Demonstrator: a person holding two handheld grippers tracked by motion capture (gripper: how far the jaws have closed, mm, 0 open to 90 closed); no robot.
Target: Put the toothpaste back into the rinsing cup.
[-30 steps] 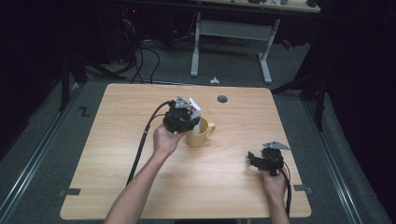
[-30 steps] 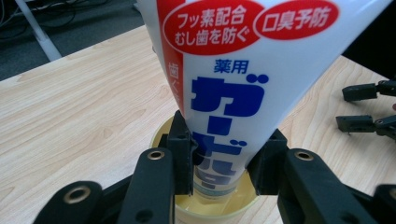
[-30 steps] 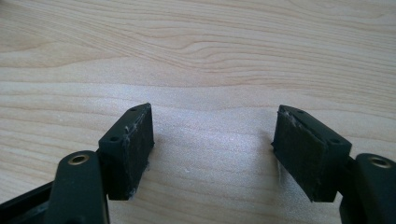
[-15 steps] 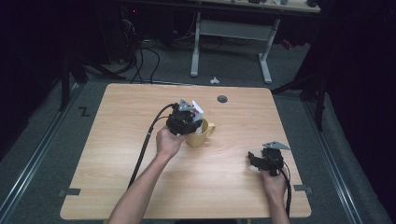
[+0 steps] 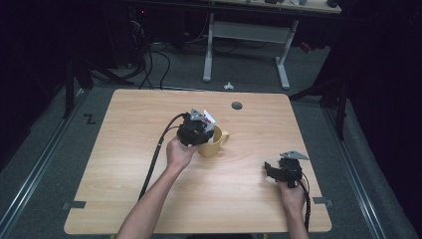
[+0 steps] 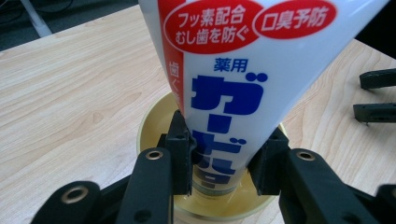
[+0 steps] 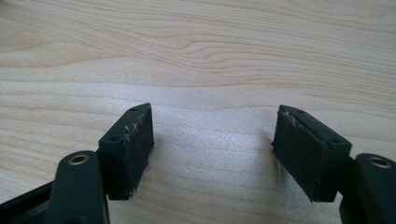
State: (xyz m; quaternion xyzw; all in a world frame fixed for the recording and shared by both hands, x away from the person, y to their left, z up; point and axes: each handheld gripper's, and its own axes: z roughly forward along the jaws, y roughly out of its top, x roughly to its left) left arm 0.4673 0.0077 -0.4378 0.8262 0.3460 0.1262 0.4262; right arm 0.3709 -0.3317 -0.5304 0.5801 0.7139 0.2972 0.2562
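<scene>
The left claw (image 6: 219, 161) grasps a white toothpaste tube (image 6: 243, 70), its pads clamped on the tube's lower end inside the yellow mug (image 5: 215, 144) near the middle of the wooden surface (image 5: 124, 164). The right claw (image 7: 212, 149) rests released, well apart on bare wood.

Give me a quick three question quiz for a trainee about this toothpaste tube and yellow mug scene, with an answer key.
1. True or false: the left gripper is shut on the toothpaste tube.
2. What lies directly below the tube's lower end? A) a bowl B) the yellow mug C) bare table
3. How do the right gripper jaws stand, and what is between them?

Key
1. True; both pads press the tube's sides.
2. B
3. Open, nothing between them; just the wooden table beyond.
</scene>
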